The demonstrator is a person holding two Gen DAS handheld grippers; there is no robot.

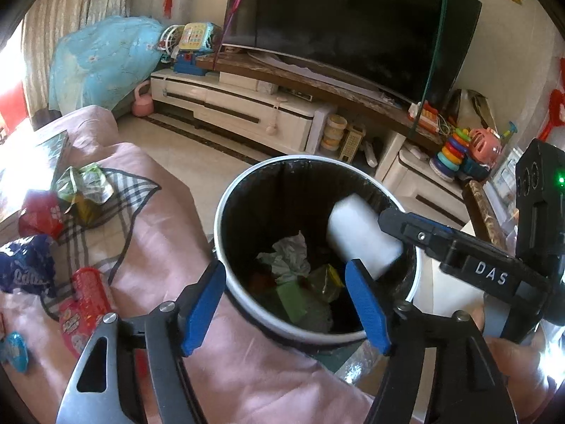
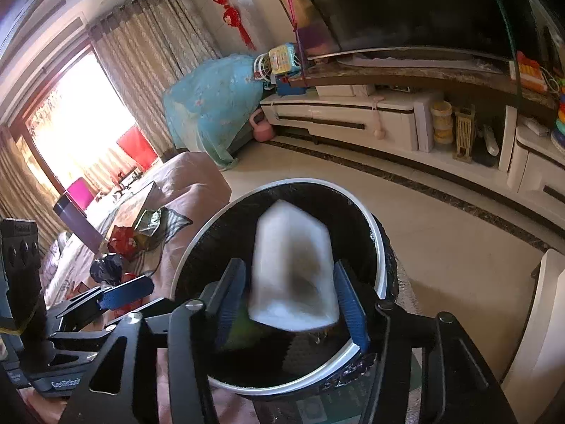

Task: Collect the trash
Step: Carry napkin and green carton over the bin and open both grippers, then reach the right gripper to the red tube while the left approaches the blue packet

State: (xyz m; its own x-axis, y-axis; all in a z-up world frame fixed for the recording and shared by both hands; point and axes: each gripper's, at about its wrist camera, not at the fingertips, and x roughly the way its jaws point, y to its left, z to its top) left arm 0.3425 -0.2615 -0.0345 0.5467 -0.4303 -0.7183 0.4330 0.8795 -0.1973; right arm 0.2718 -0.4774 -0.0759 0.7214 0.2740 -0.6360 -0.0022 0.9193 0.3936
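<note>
**A:** Living room, TV stand (image 1: pixel 247 106) along the far wall, pink-covered sofa (image 1: pixel 247 371) on the near left. White-rimmed bin (image 1: pixel 220 233) with a black liner sits just beside the sofa edge, both grippers over it.

**B:** Right gripper (image 2: pixel 289 300) state?

**A:** Jaws parted. White paper cup (image 2: pixel 293 268) sits between the blue pads but looks motion-blurred, and I see a gap on the left pad side. I read it as let go, dropping into the bin mouth. Can't confirm the right pad is clear of it.

**B:** Left gripper (image 1: pixel 286 307)?

**A:** Spread wide, nothing in it, hanging over the near rim. Crumpled tissue (image 1: pixel 287 258) and a green wrapper (image 1: pixel 293 300) already at the bottom.

**B:** So how to finish the drop clean?

**A:** Keep the right jaws wide and steady above the opening till the cup clears the pads. It's near the right rim, so don't nudge it sideways or it could bounce out. Pull back up, not across the liner.

**B:** Remaining?

**A:** Snack wrappers (image 1: pixel 84 190) on the sofa, far left, well apart from the bin. Probably next for the left gripper.
</note>
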